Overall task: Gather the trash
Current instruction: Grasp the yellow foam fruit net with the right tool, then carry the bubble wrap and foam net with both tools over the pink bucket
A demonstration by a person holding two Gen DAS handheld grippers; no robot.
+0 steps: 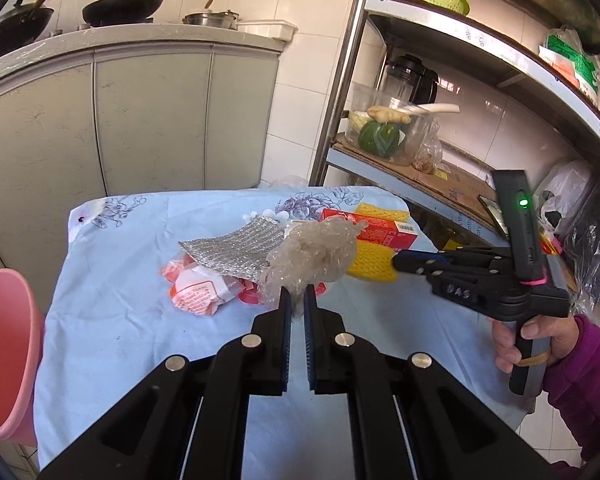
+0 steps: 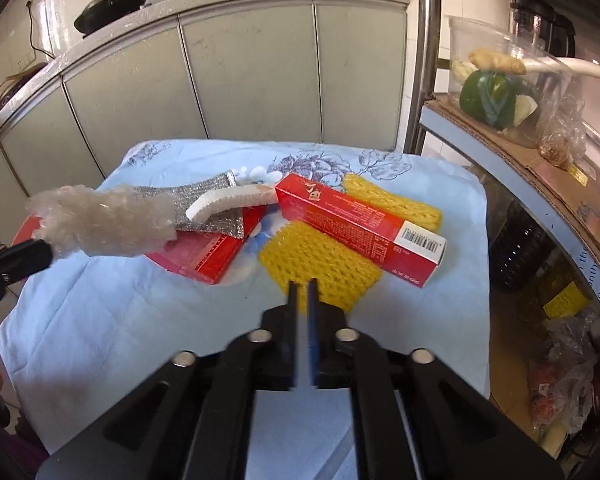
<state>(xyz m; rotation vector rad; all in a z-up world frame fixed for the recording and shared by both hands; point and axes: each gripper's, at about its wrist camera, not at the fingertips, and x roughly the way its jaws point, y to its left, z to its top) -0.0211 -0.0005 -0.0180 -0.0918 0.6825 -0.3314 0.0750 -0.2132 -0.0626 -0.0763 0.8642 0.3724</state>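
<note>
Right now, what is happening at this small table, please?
A person is collecting trash from the cloth-covered table with two hand-held claws. The left claw is shut on a wad of clear bubble wrap and holds it above the table. The right claw is at the near edge of a yellow foam net; whether it grips yet is unclear. A pink bin stands beside.

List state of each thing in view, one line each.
left gripper: shut on the bubble wrap.
bubble wrap: crumpled, lifted off the table.
right gripper: jaws nearly together at the near yellow foam net's edge; grip unclear.
near yellow foam net: flat on the cloth.
red carton: closed, lying across both nets.
silver mesh sleeve: flattened, on the pile.
pink bin: open, left of the table.
</note>
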